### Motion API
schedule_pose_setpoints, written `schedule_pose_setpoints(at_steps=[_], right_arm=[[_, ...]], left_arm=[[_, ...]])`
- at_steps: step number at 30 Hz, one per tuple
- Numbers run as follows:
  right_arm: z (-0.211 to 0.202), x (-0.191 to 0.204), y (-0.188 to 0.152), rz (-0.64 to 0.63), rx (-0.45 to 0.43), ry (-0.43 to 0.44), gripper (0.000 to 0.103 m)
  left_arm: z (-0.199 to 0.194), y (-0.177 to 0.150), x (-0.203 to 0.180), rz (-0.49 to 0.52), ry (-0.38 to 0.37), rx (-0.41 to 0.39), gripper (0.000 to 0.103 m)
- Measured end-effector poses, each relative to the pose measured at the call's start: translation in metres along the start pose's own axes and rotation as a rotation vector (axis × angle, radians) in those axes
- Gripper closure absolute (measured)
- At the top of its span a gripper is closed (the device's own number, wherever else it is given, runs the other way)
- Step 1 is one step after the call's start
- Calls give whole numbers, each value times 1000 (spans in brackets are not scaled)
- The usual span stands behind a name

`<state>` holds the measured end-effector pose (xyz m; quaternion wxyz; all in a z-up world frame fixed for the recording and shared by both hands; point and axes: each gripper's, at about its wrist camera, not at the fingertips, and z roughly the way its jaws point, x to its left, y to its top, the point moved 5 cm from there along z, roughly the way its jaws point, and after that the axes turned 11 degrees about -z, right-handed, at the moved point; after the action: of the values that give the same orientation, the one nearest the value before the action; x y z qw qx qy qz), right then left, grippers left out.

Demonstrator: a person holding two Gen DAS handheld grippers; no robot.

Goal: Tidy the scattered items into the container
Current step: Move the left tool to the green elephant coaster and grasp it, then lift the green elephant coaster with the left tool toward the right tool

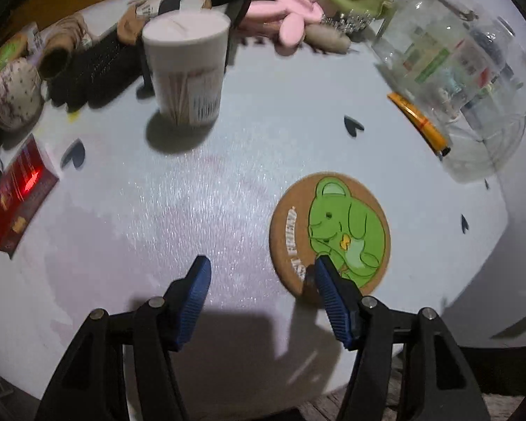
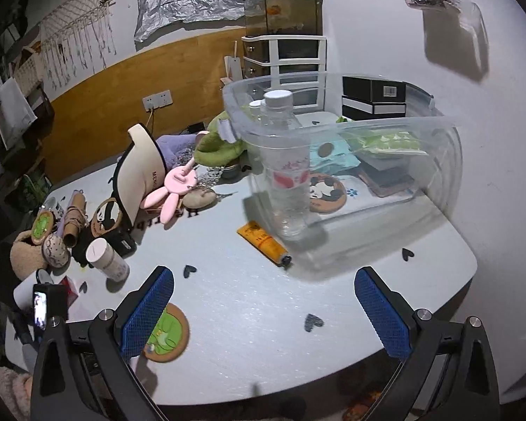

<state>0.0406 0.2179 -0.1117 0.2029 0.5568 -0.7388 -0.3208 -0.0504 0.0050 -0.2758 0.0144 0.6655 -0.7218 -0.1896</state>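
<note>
Your left tool [image 1: 261, 273] hangs low over the bench [image 1: 200, 189], spread wide and grasping nothing. Its right finger overlaps the near edge of the frog coaster [image 1: 329, 233], which lies flat close to the bench's front edge. Your right tool [image 2: 264, 301] is also released and empty, held higher, looking toward the clear container [image 2: 396, 129] at the far right of the bench.

The coaster is thin and flat, and that is the main risk. If you close the left tool from where it is, one finger lands on top of the disc and the other on bare bench, so you probably scrape it rather than lift it. A sideways push could slide it off the near edge, which looks close. Centre the tool over the coaster, or tip one edge up, before you clench.

The orange tube [image 1: 419, 122] lies just beside the container wall. Reaching for it with a wide-open tool could knock the container or wedge a finger against it.

The white paper cup [image 1: 186, 66] stands upright among the clutter at the left and seems to hold thin sticks. A careless sweep of either tool could topple it and scatter more things. The red box [image 1: 21, 196] sits near the left edge, so a nudge could send it off.

The container already holds a bottle [image 2: 285, 172] standing upright; dropping items from height may tip it.
</note>
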Motion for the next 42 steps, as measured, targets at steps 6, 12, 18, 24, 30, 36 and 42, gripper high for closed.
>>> schedule_pose_setpoints(at_steps=[6, 12, 18, 24, 30, 36, 42], right_arm=[[0, -29, -12, 59, 27, -15, 0], [6, -59, -26, 151, 67, 5, 0], [24, -91, -56, 305, 166, 73, 0], [46, -120, -104, 503, 298, 138, 0], [73, -123, -151, 668, 389, 286, 26], [97, -112, -178, 782, 405, 410, 36], [105, -109, -192, 884, 392, 484, 37]], left_arm=[[6, -4, -26, 86, 34, -21, 44], [11, -10, -55, 144, 9, -15, 48], [19, -16, -94, 244, -25, -15, 47], [25, -26, -138, 369, -87, -6, 48], [30, -44, -179, 509, -155, 18, 48], [33, -58, -205, 595, -178, 35, 48], [34, -73, -225, 674, -219, 50, 48]])
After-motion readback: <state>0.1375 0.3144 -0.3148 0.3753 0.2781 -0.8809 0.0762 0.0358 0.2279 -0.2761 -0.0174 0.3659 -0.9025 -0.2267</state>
